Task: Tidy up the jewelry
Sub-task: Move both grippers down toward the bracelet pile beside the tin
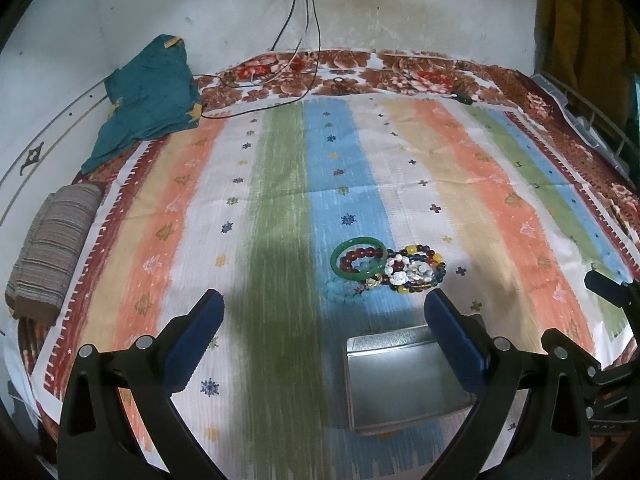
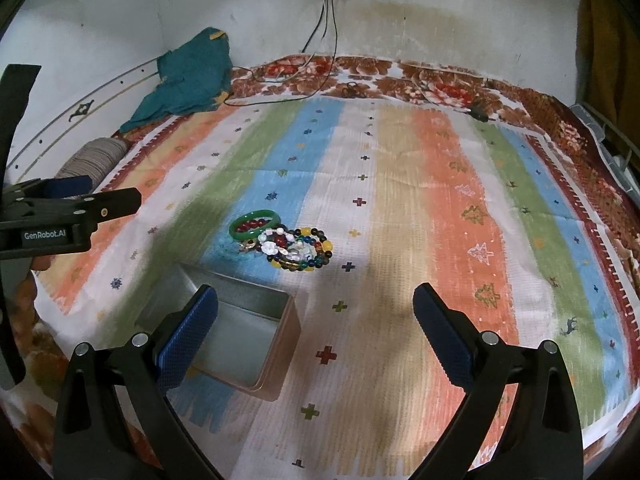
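A heap of bead bracelets (image 1: 412,268) (image 2: 296,250) lies on the striped cloth, with a green bangle (image 1: 359,258) (image 2: 254,226) and a pale blue bead string (image 1: 340,292) at its left. A bare metal tin (image 1: 400,380) (image 2: 236,332) sits just in front of the heap. My left gripper (image 1: 324,308) hovers open above the cloth, its right finger over the tin's edge. My right gripper (image 2: 316,304) is open too, holding nothing, with the tin under its left finger. The left gripper's body (image 2: 60,220) shows at the left edge of the right wrist view.
A teal cloth (image 1: 148,100) is bunched at the back left near the wall. A folded striped fabric (image 1: 56,248) lies at the left edge. Cables (image 1: 304,40) hang from a wall socket onto the floral blanket. A wire rack (image 1: 592,128) stands at the right.
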Demonstrator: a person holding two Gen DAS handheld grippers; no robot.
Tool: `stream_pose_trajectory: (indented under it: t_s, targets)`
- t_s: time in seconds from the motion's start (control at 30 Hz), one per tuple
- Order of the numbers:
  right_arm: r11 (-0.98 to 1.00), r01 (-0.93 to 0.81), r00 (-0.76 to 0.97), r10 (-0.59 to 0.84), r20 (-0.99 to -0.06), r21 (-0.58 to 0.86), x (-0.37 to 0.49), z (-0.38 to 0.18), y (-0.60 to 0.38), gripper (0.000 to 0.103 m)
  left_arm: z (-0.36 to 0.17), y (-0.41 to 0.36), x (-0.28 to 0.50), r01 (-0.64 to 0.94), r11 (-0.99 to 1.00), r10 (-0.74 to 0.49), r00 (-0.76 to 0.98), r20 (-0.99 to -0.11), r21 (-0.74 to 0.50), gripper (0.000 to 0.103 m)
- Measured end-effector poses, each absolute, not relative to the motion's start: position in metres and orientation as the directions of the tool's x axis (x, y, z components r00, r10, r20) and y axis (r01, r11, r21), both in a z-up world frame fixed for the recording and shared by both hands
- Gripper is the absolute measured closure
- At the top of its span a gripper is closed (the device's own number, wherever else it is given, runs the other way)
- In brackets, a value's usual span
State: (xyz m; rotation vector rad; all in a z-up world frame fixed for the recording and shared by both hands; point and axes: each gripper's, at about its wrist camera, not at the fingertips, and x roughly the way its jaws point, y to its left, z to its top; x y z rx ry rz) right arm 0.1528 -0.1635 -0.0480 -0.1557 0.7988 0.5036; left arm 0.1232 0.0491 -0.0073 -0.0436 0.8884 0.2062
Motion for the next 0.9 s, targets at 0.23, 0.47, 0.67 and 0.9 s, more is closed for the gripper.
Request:
stream_pose_trajectory:
  t_s: [0.23,0.47,0.67,0.9]
  targets:
    - [0.877,-0.478,0.58,0.355,-0.733,0.046,0.167,-0.052,-0.16,0.004,-0.013,0.052,0.14,-0.204,0.977,0.172,0.595,-0.785,0.059,0.005]
    - [0.879,-0.474,0.572,0.344,-0.744,0.042,0.181,-0.054,-0.158,0.004,-0.018,0.056,0.156,-0.208,0.976,0.178,0.576,-0.798,0.068,0.005]
    - [0.882,-0.47,0.565,0.337,-0.753,0.042,0.191,-0.058,-0.156,0.004,-0.026,0.06,0.169,-0.212,0.975,0.18,0.557,-0.81,0.072,0.005]
    - [0.884,-0.466,0.56,0.328,-0.761,0.039,0.204,-0.062,-0.152,0.004,-0.031,0.064,0.183,-0.211,0.975,0.179,0.545,-0.819,0.073,0.005]
